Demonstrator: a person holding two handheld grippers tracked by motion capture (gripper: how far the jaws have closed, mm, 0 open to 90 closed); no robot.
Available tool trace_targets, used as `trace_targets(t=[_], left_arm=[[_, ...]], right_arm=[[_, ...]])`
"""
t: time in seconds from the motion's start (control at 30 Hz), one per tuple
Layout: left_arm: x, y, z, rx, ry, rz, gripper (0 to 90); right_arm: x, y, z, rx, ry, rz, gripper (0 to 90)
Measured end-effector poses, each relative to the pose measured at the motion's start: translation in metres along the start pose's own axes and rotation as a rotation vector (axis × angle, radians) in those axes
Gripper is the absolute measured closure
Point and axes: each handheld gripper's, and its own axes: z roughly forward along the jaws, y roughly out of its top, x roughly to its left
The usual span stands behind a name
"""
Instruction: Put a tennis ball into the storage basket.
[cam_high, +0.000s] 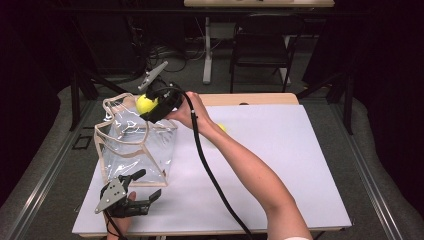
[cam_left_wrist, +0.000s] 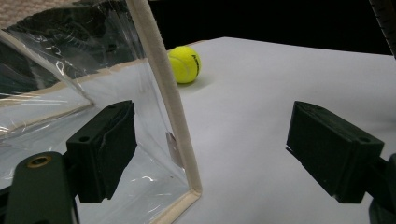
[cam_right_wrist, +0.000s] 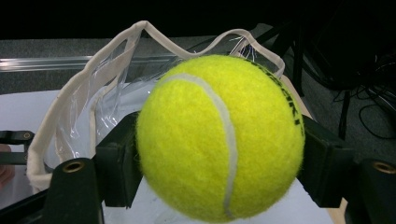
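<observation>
The right gripper (cam_high: 150, 102) clamps a tennis ball (cam_high: 146, 103) above the clear bag (cam_high: 135, 145) at the desk's (cam_high: 280, 165) far left corner, ready to drop it in, while the left gripper (cam_high: 145, 185) waits wide open near the front edge.

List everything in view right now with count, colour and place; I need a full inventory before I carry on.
held tennis ball: 1, yellow, between the right gripper's jaws above the bag's open top
loose tennis ball: 1, yellow, on the table beyond the bag
bag: 1, clear plastic with beige trim, upright on the table's left part
table: 1, white top
chair: 1, dark, on the floor beyond the table
left gripper: 1, black, open, near the bag's front corner
right gripper: 1, black, shut on the held ball
</observation>
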Motion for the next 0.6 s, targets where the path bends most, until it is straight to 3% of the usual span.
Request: trace_targets(t=[0.6], left_arm=[[0.000, 0.000, -0.002, -0.009, 0.002, 0.000, 15.6]], right_arm=[[0.013, 0.011, 0.010, -0.035, -0.010, -0.004, 26.4]])
